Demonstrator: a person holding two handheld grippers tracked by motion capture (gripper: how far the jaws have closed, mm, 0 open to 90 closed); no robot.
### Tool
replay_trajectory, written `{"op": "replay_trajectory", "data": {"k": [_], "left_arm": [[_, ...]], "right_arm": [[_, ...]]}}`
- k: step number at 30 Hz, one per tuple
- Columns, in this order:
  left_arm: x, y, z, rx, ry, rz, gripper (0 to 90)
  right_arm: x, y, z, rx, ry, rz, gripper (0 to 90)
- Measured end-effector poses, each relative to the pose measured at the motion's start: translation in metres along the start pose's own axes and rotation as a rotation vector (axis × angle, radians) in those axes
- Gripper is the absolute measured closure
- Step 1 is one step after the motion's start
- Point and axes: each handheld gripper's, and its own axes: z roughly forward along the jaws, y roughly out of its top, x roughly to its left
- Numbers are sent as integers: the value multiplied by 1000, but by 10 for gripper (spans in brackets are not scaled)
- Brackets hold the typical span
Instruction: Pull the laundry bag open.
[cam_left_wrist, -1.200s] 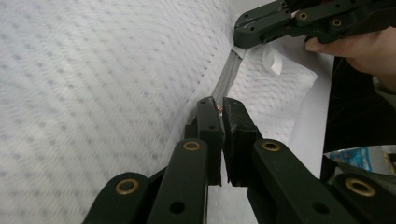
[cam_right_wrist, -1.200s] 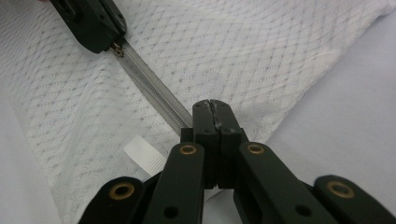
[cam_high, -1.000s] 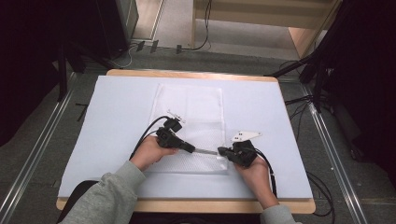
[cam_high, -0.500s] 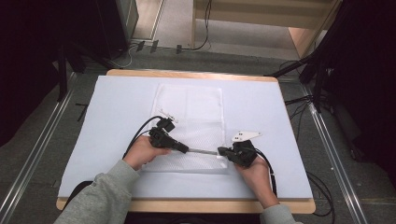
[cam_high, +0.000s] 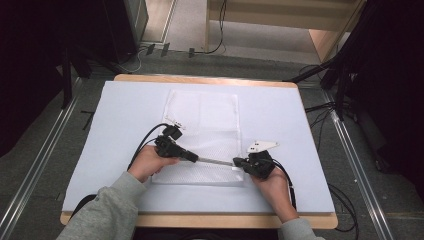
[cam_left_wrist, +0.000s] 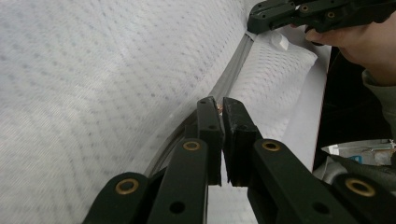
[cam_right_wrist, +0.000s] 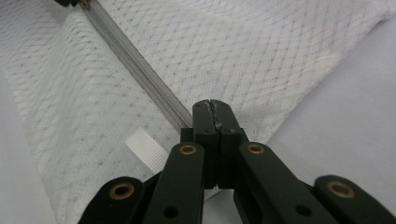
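Observation:
A white mesh bag (cam_high: 205, 120) lies flat in the middle of the table. Its grey zipper (cam_high: 215, 161) runs along the near edge, stretched taut between my two grippers. My left gripper (cam_high: 192, 157) is shut on the small zipper pull (cam_left_wrist: 219, 108) at the zipper's left part. My right gripper (cam_high: 239, 164) is shut on the bag's zipper end (cam_right_wrist: 187, 122), jaws tight together (cam_right_wrist: 214, 105). A white ribbed tab (cam_right_wrist: 145, 150) sticks out of the mesh beside the right jaws. In the left gripper view the zipper (cam_left_wrist: 229, 79) leads up to the right gripper (cam_left_wrist: 261, 18).
A pale blue-white sheet (cam_high: 125, 110) covers the table, with a wooden edge (cam_high: 200, 220) at the front. Black cables trail from both grippers across the sheet. Dark stands and floor rails flank the table on both sides.
My left gripper has slid left along the zipper, away from the right gripper, so the taut stretch between them is longer. The right gripper has kept still.

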Motion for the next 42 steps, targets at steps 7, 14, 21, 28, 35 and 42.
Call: {"op": "replay_trajectory", "data": {"k": [7,14,21,28,35,42], "left_arm": [[4,-9,-12,-3,17,-8,882],[4,-11,-15,-3,12,-5,883],[6,-17,-23,-2,29,-12,882],[7,-21,-25,-1,37,-14,882],[10,-26,-32,-14,44,-34,882],[13,-32,-40,-22,51,-47,883]], "right_arm": [[-2,0,0,-2,13,17,900],[-2,-1,0,-5,14,18,900],[-3,0,0,-1,16,18,900],[-3,0,0,1,23,16,900],[-3,0,0,2,23,-3,900],[-5,1,0,8,38,2,900]]}}
